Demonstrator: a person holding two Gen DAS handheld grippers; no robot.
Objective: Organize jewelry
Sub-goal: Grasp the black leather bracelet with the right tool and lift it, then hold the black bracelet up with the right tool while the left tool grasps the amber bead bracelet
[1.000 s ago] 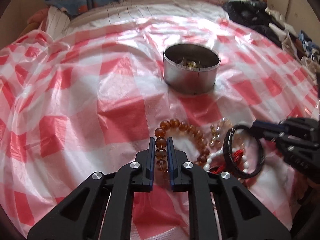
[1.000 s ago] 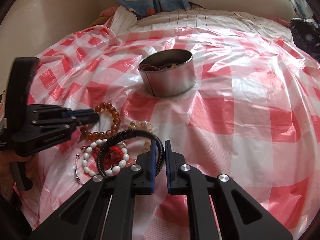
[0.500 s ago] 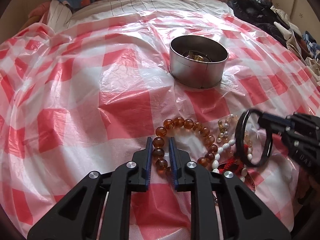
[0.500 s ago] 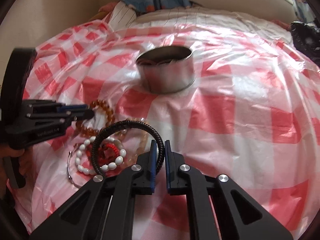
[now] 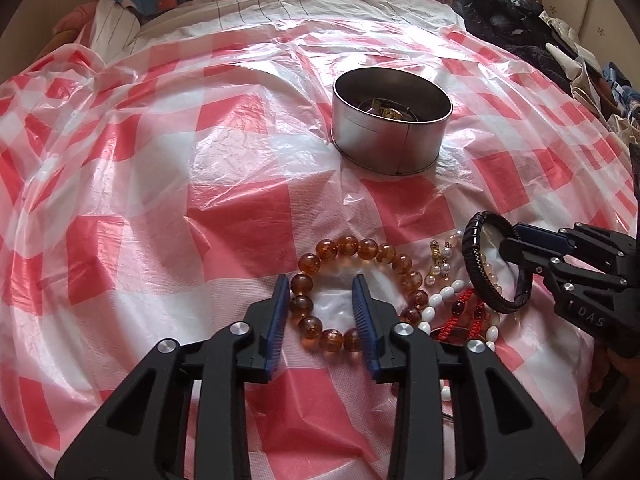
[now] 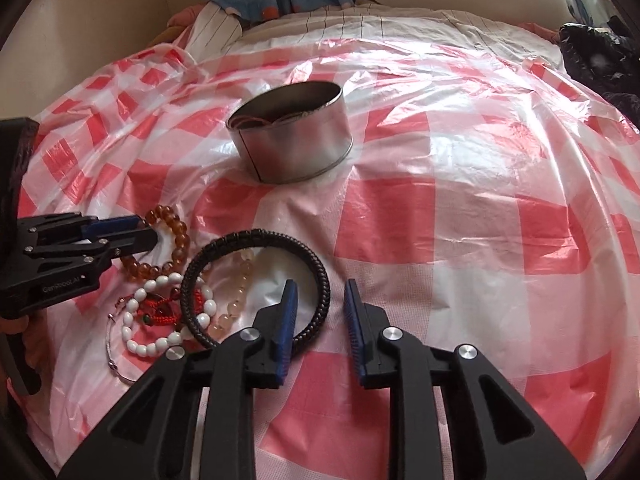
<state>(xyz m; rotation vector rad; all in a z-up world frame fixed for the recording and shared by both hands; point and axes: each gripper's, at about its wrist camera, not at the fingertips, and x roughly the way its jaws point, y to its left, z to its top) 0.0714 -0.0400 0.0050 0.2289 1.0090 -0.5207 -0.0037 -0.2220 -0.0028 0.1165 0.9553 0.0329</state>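
Straddling the amber bracelet (image 5: 352,292), left tool (image 5: 322,312) gapes; right tool (image 6: 320,312) seemingly spread around black bracelet (image 6: 256,280).

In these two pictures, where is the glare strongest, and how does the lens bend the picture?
Left wrist view: bright glare on the plastic checked cloth behind and left of the metal tin; edges curve and darken, the amber bead bracelet stays sharp. Right wrist view: glare lies right of the tin, overexposed window at top right, and the black braided bracelet is clear.
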